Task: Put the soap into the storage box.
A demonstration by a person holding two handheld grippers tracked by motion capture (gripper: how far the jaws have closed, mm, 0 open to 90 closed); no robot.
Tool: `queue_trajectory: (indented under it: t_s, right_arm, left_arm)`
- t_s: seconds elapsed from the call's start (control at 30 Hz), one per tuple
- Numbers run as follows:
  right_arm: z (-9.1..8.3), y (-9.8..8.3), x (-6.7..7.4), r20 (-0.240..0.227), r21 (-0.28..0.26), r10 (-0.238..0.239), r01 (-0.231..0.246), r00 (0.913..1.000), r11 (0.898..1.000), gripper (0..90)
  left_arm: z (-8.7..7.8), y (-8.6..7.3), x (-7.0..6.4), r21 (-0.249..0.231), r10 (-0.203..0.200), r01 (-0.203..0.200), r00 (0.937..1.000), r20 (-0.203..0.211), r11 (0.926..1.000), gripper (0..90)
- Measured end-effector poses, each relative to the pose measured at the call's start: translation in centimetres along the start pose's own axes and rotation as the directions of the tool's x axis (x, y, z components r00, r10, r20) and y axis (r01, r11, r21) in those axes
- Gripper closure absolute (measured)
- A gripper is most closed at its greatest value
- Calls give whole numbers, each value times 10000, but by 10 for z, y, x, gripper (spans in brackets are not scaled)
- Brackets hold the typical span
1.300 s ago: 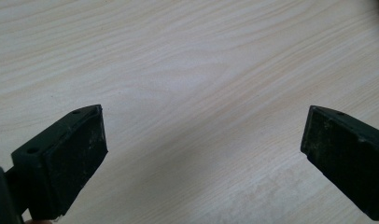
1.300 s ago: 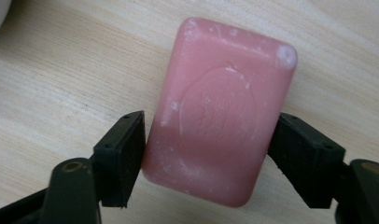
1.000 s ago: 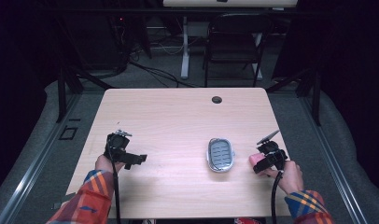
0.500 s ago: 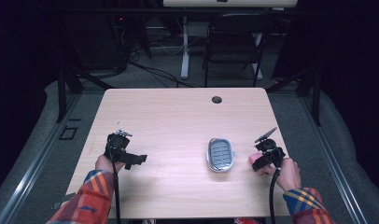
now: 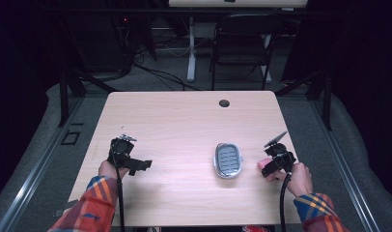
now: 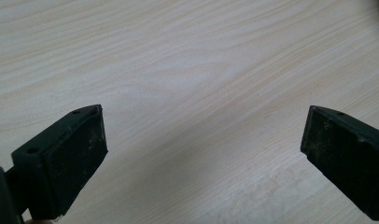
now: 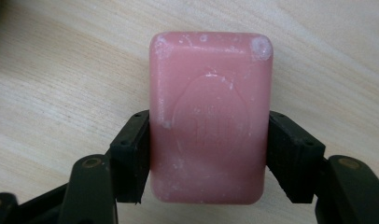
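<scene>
From the high view, my right gripper (image 5: 270, 166) sits at the right edge of the table (image 5: 184, 121), just beside the grey soap dish (image 5: 228, 160), with a bit of pink showing at its tip. My left gripper (image 5: 136, 164) rests well apart on the left side, over bare wood.

In the left gripper view, the two black jaws stand wide open with nothing between them — just wood grain beneath.

In the right gripper view, the pink soap bar (image 7: 211, 116) fills the gap: my jaws have just been closing, and both pads (image 7: 131, 156) now press on its long sides, about halfway down the bar (a firm-looking hold, though soap is slippery). The bar seems to lie on or just above the tabletop; I cannot tell which.

As I judge it, the work is putting the soap in the dish, and I am at its start — the grip is made, nothing more. Left to do: lift the bar, carry it the short way over to the dish, set it down inside and let go.
</scene>
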State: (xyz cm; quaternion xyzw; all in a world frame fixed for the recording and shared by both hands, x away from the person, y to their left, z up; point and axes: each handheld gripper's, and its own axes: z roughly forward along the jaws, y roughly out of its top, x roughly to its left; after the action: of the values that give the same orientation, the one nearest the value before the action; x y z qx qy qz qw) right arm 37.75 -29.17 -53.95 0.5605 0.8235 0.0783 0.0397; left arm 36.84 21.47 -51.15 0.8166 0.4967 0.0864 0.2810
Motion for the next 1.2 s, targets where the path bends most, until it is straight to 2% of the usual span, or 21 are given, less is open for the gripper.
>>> queue_trajectory:
  t_s: [0.27, 0.43, 0.47, 0.5, 0.57, 0.63, 0.67, 0.8, 0.83, 0.87, 1.07, 1.13, 1.2]
  right_arm:
    - [-6, -1, -5, -269, -93, 73, -76, 9996, 9999, 371]
    - [-12, -2, -8, -207, -162, 103, -106, 9997, 9998, 371]
    - [-13, -1, -8, -473, -139, 130, -136, 9988, 9998, 371]
    - [-13, -1, -9, -238, -185, 121, -125, 9996, 9998, 371]
    - [-14, -1, -9, -298, -159, 110, -115, 9995, 9998, 371]
    - [-14, -1, -8, -261, -372, 225, -234, 9994, 9990, 371]
    - [-16, 1, -10, -259, -125, -18, 15, 9997, 9999, 371]
    - [-19, 3, -10, -289, -185, -121, 116, 9995, 9998, 371]
    - [-19, 4, -8, -317, -342, 42, -53, 9995, 9994, 371]
    - [-21, 5, -9, -293, -150, -166, 161, 9994, 9998, 371]
    - [-23, 9, -7, -265, -56, -339, 337, 9991, 9994, 371]
    - [-24, 10, -4, -267, -294, -196, 188, 9995, 9994, 372]
    - [-28, 12, -5, -260, -104, -448, 445, 9987, 9990, 372]
  left_arm:
    - [0, 0, 0, 5, -3, 3, 10000, 4, 10000, 2]
    - [0, 0, 0, 5, -9, 9, 10000, 12, 10000, 2]
    - [0, 0, 0, 4, -8, 8, 10000, 8, 10000, 2]
    - [0, 0, 0, 11, -13, 13, 10000, 8, 10000, 2]
    - [0, 0, 0, 21, -9, 9, 10000, 13, 10000, 2]
    - [0, 0, 0, 19, -8, 8, 10000, 30, 10000, 2]
    - [1, 0, 0, 16, -7, 7, 10000, 38, 10000, 2]
    - [1, 0, 0, 12, 1, -1, 10000, 61, 10000, 2]
    - [0, 0, 0, 1, -8, 8, 10000, 60, 10000, 3]
    - [0, 0, 0, 4, 0, 0, 10000, 58, 10000, 2]
    - [0, 0, 0, 15, 33, -34, 10000, 65, 10000, 2]
    - [0, 0, 0, 17, 35, -35, 10000, 68, 10000, 2]
    - [0, 0, 0, 7, 12, -12, 10000, 68, 10000, 2]
